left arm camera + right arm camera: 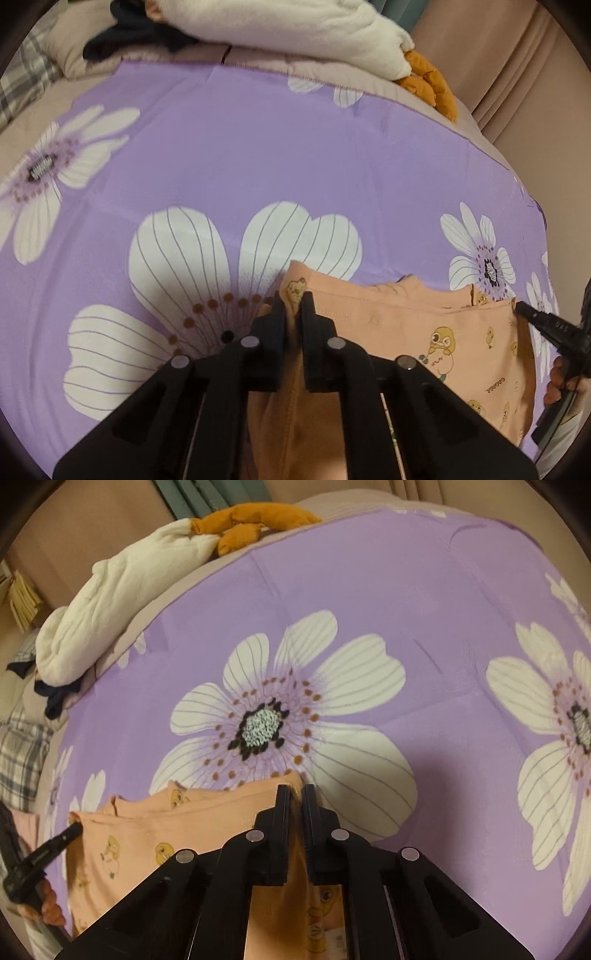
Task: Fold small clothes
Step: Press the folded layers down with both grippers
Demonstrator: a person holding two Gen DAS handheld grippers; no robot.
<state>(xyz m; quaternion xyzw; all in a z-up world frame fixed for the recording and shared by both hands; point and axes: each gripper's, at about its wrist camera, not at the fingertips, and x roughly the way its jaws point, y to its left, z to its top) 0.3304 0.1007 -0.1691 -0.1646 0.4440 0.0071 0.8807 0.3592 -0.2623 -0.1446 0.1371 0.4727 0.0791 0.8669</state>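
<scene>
Tension should stay even across the small peach cotton garment printed with yellow chicks [424, 332], lying on the purple flowered bed sheet [221, 155], since left tool [294, 301] and right tool [294, 794] each pinch a corner shut.

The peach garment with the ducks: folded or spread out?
Partly folded: the peach garment shows stacked layered edges, pinched at both corners by the left tongs and right tongs.
</scene>
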